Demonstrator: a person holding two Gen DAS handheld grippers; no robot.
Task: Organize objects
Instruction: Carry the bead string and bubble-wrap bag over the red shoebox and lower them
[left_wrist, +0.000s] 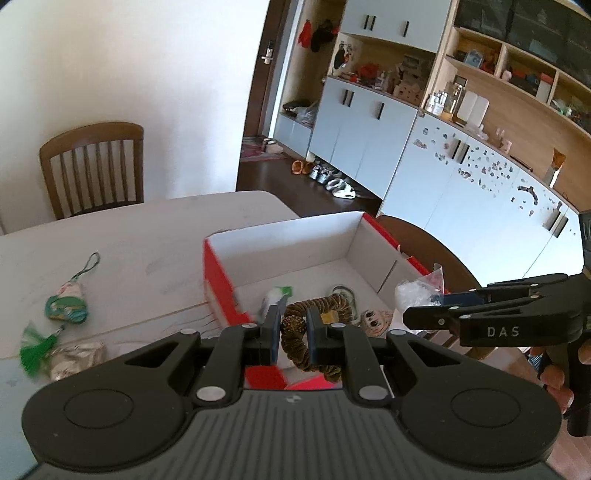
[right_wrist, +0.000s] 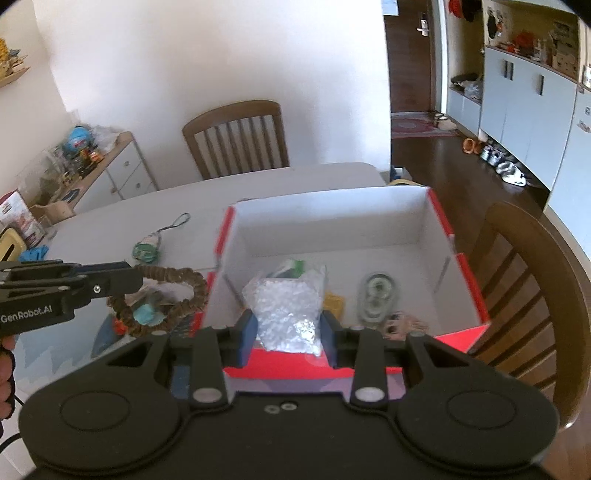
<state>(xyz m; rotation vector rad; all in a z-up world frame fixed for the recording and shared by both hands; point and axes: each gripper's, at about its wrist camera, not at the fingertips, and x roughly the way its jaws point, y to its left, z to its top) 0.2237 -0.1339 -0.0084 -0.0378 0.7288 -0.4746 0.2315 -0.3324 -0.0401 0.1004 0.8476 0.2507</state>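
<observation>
My left gripper (left_wrist: 293, 318) is shut on a brown beaded bracelet (left_wrist: 314, 332), which hangs in a loop over the near left corner of the red box (left_wrist: 295, 243). In the right wrist view that left gripper (right_wrist: 135, 275) comes in from the left with the bracelet (right_wrist: 177, 291) dangling beside the box (right_wrist: 332, 218). My right gripper (right_wrist: 289, 323) is shut on a clear bag of white beads (right_wrist: 284, 306) above the box's near edge. From the left wrist view, the right gripper (left_wrist: 421, 314) and the bag (left_wrist: 415, 291) show at the right.
Inside the box lie a green-and-white item (right_wrist: 293, 267), a yellow piece (right_wrist: 334, 302), a clear round thing (right_wrist: 376, 295) and a doll-face charm (left_wrist: 375, 321). A green pouch charm (left_wrist: 66, 306), a green tassel (left_wrist: 35, 347) and a foil wad (left_wrist: 77, 356) lie on the table (left_wrist: 147, 229). Wooden chairs (right_wrist: 517, 295) stand close.
</observation>
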